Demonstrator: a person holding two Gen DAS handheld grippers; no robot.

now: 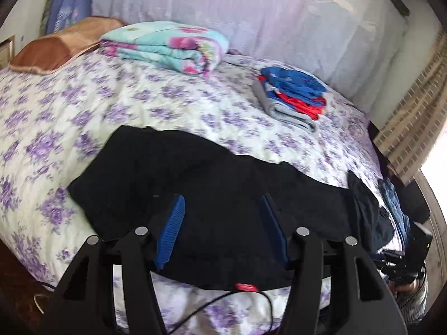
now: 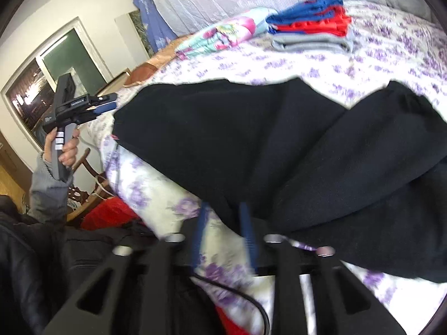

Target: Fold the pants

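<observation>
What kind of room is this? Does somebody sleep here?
Most likely a bedroom. There is a bed with a flowery sheet, a pillow at its head, and a folded blanket beside it. Black pants lie on the bed, ready for folding.

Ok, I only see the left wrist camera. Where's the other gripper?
Observer: The right gripper sits at the near edge of the black pants, partly over the flowered sheet.
Operator: Is it pinching them?
Observer: No, it is open, and sheet shows through the gap.
Operator: Who's holding my gripper?
Observer: A hand in a grey sleeve grips the handle of the left gripper, up by the bed's side.
</observation>
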